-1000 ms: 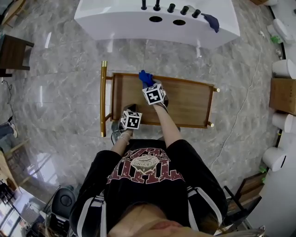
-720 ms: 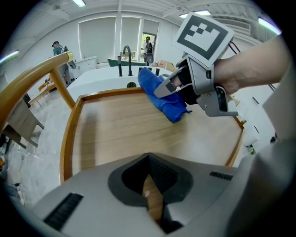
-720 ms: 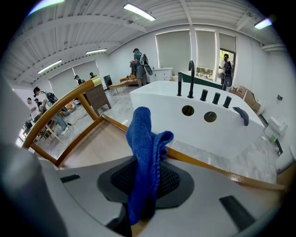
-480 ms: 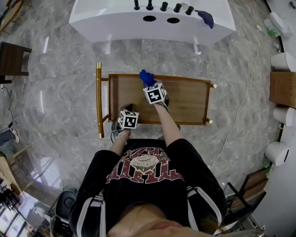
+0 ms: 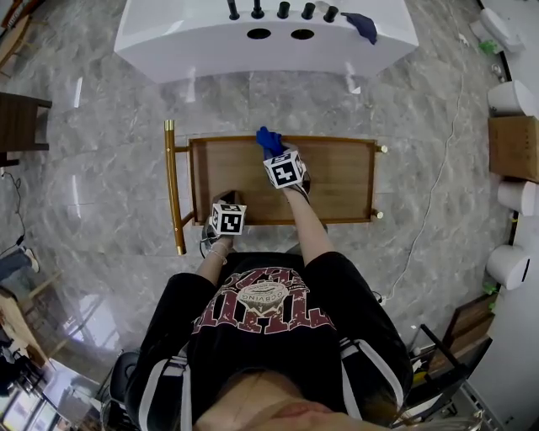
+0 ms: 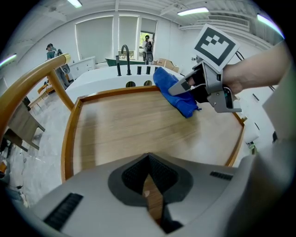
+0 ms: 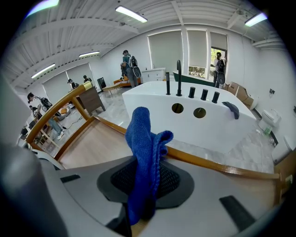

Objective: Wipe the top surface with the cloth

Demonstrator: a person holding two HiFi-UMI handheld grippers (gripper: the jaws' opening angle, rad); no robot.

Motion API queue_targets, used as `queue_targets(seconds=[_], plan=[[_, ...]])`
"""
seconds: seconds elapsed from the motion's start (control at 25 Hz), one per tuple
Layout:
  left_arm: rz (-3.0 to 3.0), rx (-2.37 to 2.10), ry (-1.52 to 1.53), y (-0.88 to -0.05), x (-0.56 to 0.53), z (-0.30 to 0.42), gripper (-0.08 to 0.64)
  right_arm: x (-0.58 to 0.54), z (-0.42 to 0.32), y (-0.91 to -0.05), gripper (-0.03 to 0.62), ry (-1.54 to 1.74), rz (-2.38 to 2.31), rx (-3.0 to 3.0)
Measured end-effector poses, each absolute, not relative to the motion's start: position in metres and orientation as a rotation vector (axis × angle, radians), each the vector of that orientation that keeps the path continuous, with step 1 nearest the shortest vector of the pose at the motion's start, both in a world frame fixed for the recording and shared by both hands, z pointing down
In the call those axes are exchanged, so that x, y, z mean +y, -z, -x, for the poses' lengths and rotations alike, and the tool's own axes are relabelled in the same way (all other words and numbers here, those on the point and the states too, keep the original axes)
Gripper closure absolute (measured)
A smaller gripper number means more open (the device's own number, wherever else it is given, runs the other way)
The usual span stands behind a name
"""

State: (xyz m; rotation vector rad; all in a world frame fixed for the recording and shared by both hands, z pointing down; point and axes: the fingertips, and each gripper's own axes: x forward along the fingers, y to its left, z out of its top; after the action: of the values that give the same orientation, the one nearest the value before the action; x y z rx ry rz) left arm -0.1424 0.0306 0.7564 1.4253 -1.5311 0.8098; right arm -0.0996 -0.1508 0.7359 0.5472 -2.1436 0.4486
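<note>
The room was bright. Long ceiling lights (image 7: 132,14) shone high above the right claw (image 7: 141,206), and daylight came through windows (image 7: 187,51) far ahead of it. The shiny floor (image 5: 101,118) showed white glare. Both gripper views bulged round and went dark at the corners. The right claw's cloth (image 7: 145,152) looked sharp, its grey body blurry.

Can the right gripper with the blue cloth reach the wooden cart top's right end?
Probably yes: the right gripper holds the blue cloth by the far rim, and the wooden cart top to its right looks bare.
</note>
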Motion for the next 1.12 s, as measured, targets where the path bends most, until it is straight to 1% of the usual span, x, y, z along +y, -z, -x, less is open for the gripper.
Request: queue_targets(seconds=[0.32,0.52,0.76,0.92,1.12], plan=[[-1.416,-1.548,-0.818,-0.755,0.033,0.142,0.511,-0.163,0.066,-0.735,0.503,-0.467,-0.603,-2.128],[-1.44,-1.514,-0.915,-0.755,0.027,0.132,0.511,-0.169,0.05,-0.736,0.503,-0.485,-0.629,-2.12],[-1.688,-1.36,-0.911,-0.742,-0.029,0.058,0.511,-0.17,0.04,-0.735,0.503,-0.493,-0.647,-2.12],[-1.753,-1.181,-0.913,-0.748,-0.036,0.006,0.511,-0.172,0.033,-0.736,0.503,-0.488,-0.643,-2.118],[-1.772,-1.137,-0.933,-0.755,-0.027,-0.01,0.511,-0.174,0.022,-0.736,0.503,-0.441,-0.596,-2.113]])
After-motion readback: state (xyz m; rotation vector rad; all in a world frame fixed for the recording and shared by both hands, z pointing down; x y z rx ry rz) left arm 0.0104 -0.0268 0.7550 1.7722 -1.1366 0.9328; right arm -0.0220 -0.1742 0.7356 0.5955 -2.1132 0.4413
